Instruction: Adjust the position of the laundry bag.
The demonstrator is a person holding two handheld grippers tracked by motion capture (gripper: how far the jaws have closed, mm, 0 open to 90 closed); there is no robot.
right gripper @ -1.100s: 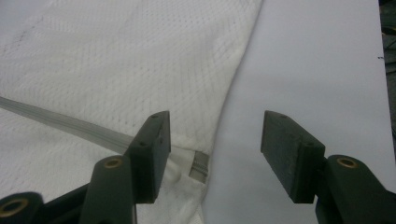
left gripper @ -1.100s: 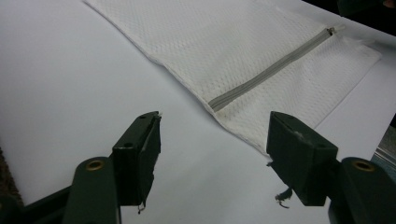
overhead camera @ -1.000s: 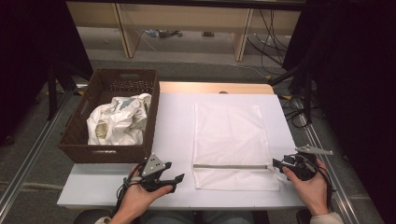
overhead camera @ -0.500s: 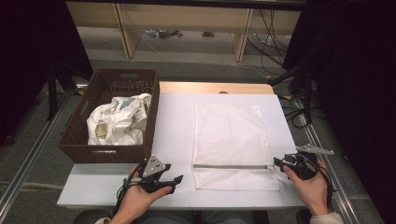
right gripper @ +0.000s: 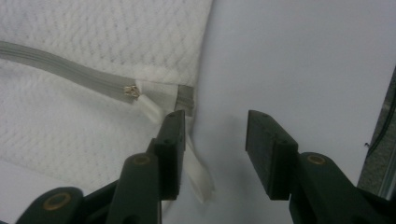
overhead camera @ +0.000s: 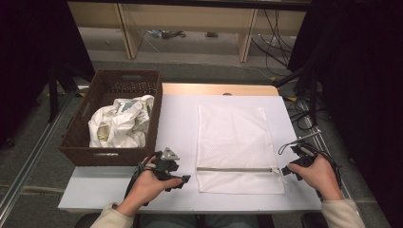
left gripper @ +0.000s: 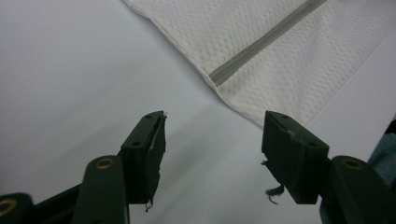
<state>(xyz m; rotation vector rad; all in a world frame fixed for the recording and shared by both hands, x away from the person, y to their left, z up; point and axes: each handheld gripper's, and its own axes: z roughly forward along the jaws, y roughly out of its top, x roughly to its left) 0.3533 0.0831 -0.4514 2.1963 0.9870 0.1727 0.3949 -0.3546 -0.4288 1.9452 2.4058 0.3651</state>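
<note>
While lying flat on the pale matte tabletop (overhead camera: 176,118), the white rectangular mesh laundry bag (overhead camera: 235,142) is running its long axis from twelve o'clock to six o'clock in the high view, sitting right of the table's centre. Its grey zipper (overhead camera: 235,169) is crossing the short way, from nine to three o'clock, near the six o'clock end. The fabric is showing a fine honeycomb weave, soft and slightly translucent, with straight hemmed edges and square corners. At the three o'clock end of the zipper, the small metal slider (right gripper: 131,91) is carrying a white ribbon pull tab (right gripper: 154,112) that is trailing off the bag's edge onto the table.

The left gripper (overhead camera: 183,179) is hovering at about nine o'clock from the bag's near corner, its jaws standing fairly wide apart with nothing between them, over bare tabletop just beside the bag.

The right gripper (right gripper: 212,140) is sitting at the zipper's three o'clock end; its jaws have just been closing yet are parted, nothing between them, the ribbon passing beside one jaw.

At ten o'clock, the dark brown woven rectangular basket (overhead camera: 81,142) is holding crumpled white cloth (overhead camera: 121,123).
</note>
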